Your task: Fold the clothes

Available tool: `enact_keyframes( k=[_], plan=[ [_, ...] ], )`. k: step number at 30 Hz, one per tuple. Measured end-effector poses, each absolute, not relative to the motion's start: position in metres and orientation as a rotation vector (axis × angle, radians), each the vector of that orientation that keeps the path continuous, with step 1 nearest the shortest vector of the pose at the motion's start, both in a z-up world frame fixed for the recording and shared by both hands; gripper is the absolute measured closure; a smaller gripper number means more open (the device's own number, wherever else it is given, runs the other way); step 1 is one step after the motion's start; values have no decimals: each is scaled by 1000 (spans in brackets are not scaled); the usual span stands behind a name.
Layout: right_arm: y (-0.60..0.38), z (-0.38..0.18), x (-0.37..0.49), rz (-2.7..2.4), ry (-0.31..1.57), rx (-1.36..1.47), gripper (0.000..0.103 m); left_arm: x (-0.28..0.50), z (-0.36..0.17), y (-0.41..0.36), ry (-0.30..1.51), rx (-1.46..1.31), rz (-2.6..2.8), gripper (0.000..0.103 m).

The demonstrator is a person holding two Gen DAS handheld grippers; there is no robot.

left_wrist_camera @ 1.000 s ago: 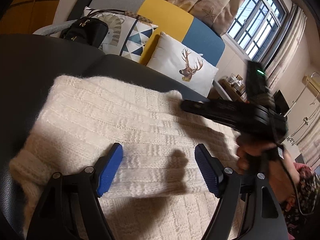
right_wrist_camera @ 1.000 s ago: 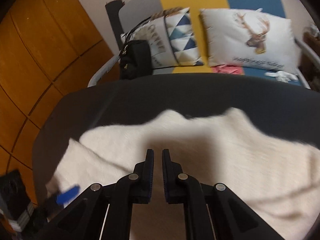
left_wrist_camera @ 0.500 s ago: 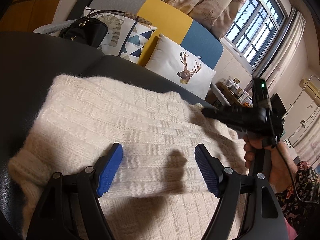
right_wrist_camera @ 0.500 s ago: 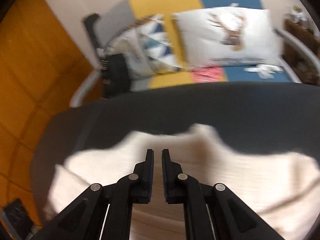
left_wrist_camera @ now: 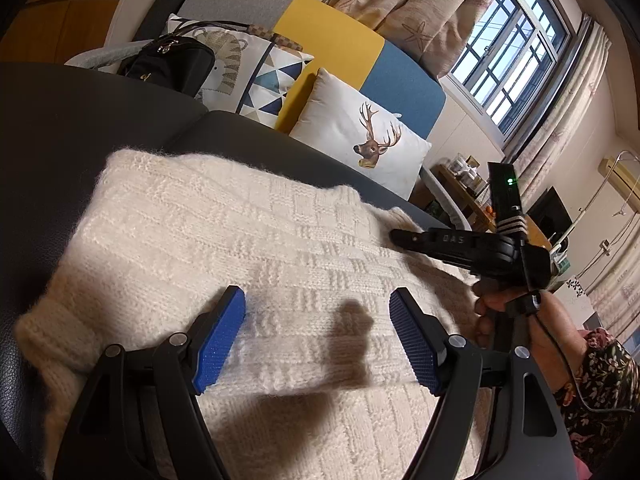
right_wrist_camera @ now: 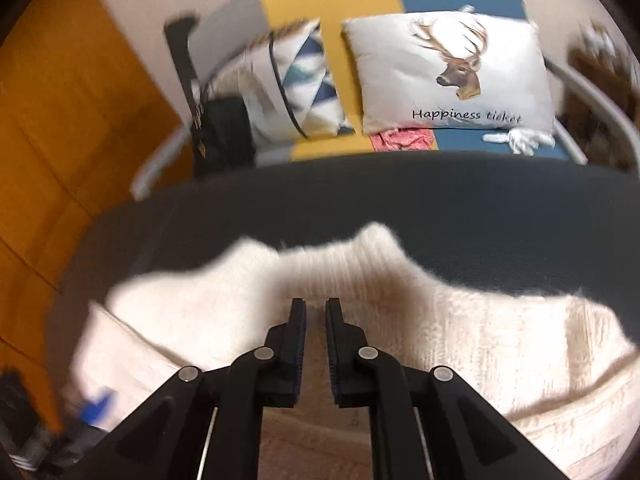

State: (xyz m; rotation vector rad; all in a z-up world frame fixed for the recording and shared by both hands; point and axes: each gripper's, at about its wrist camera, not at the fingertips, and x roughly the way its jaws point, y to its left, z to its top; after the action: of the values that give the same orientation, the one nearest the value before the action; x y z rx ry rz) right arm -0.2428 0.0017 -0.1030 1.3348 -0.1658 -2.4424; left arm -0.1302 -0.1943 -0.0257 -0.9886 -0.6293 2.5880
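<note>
A cream knitted sweater (left_wrist_camera: 240, 232) lies folded on a dark leather surface (left_wrist_camera: 60, 128). My left gripper (left_wrist_camera: 318, 296) hovers just above the sweater's near part, open, with nothing between its blue pads (left_wrist_camera: 218, 344). My right gripper (left_wrist_camera: 394, 235), held in a hand at the right, points its tips at the sweater's far right edge. In the right wrist view the right gripper (right_wrist_camera: 316, 304) is shut to a narrow slit, holds nothing and sits over the sweater (right_wrist_camera: 480, 340) near a raised fold. The left gripper's blue pad (right_wrist_camera: 94, 408) shows blurred at the lower left.
Behind the dark surface stands a grey, yellow and blue sofa (left_wrist_camera: 332, 40) with a deer pillow (left_wrist_camera: 360, 148), a triangle-patterned pillow (left_wrist_camera: 272, 76) and a black bag (left_wrist_camera: 168, 62). A window with curtains (left_wrist_camera: 516, 40) is at the right. An orange wooden wall (right_wrist_camera: 60, 120) lies left.
The right gripper has drawn back to the right across the sweater and dropped a little, staying shut. The left gripper has kept still and open.
</note>
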Motion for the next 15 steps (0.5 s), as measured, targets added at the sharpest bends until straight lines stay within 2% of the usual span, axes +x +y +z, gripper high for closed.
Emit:
enact_keyframes(
  k=[3,6,12,15],
  plan=[
    [16,-94,-245,-2485,-287,1347,94,-130,-26,-195,-630,-985,2587,26],
    [39,-67,-220,-2533,-394,1208,90,-130,-27,-195,-629,-983,2587,26],
    [44,-61,-145,-2454,-312,1164,90,-130,-26,-195,-628,-988,2587,25],
    [43,-82,-123,-2534,-134,1239,91,-130,-25,-195,-629,-992,2586,25]
  ],
)
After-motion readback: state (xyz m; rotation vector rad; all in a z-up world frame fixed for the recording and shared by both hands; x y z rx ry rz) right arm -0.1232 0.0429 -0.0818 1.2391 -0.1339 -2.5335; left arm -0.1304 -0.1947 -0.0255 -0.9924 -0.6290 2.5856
